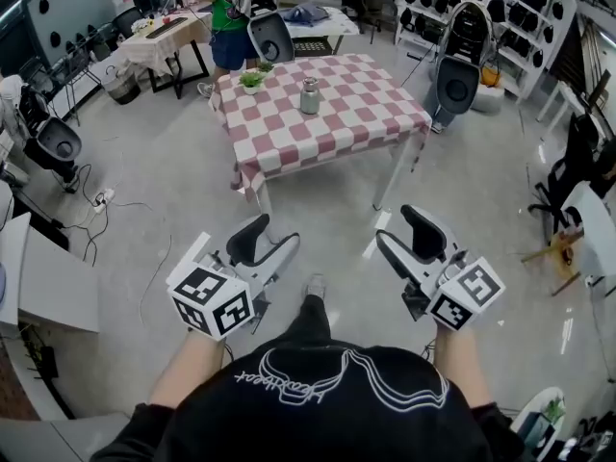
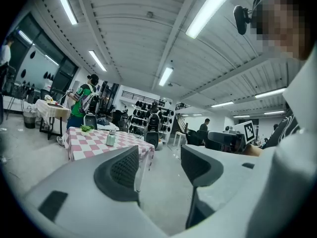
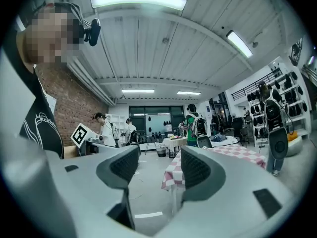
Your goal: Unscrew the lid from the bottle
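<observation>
Holding two grippers low and near, left gripper [image 1: 276, 231] and right gripper [image 1: 395, 224], each spread wide, pinching nothing. Standing well apart from one far checkered counter [image 1: 332, 128], carrying one upright metal bottle [image 1: 309, 95] near its middle and one small potted plant [image 1: 251, 81] to the left of that.

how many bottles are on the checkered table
1: a metal bottle stands on the far half of the checkered table, apart from a small potted plant near its far left corner. Nothing there looks able to hide another.
</observation>
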{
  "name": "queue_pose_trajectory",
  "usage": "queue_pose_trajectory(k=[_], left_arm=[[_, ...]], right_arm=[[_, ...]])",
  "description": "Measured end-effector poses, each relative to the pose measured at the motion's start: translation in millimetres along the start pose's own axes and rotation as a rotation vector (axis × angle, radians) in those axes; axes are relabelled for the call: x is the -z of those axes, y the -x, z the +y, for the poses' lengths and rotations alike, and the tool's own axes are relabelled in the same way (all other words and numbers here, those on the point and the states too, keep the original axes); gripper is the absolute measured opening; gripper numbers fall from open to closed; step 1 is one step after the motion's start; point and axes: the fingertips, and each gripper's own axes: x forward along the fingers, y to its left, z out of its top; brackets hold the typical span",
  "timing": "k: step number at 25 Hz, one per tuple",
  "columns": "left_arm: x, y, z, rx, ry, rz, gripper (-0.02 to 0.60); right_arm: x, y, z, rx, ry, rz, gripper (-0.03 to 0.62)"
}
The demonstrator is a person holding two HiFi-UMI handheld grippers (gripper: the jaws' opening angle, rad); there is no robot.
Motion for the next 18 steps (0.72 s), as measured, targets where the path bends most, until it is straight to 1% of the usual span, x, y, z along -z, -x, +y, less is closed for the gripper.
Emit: queue_pose_trajectory(k=[2,6,8,11,14,18], left_arm=[[3,-11,16,-0.011,0.013,0.002,0.270],[4,-39,53,-0.024,0.027,0.001,0.290],[1,-56,72,-0.033,0.032,-0.015,0.298],[-14,-92,99,-0.058,0.014,-0.056,0.315],[-17,-130,133,-0.072,-0.007,-0.027,0.325],[-15,-183,190,-0.082,-0.002,0.027,0.334]], right_arm=[[4,-12,-13,0.007,0.013,0.010,0.270],[7,-44,-46,0.039,0.042,0.023,0.313],[6,-60,-64,0.049,0.041,0.018,0.327],[1,-83,-102,0.061,0.047,0.020,0.330],[0,-112,-140,0.073,0.042,0.038,0.333],[6,-162,-190,0.091,0.026,0.078,0.337]])
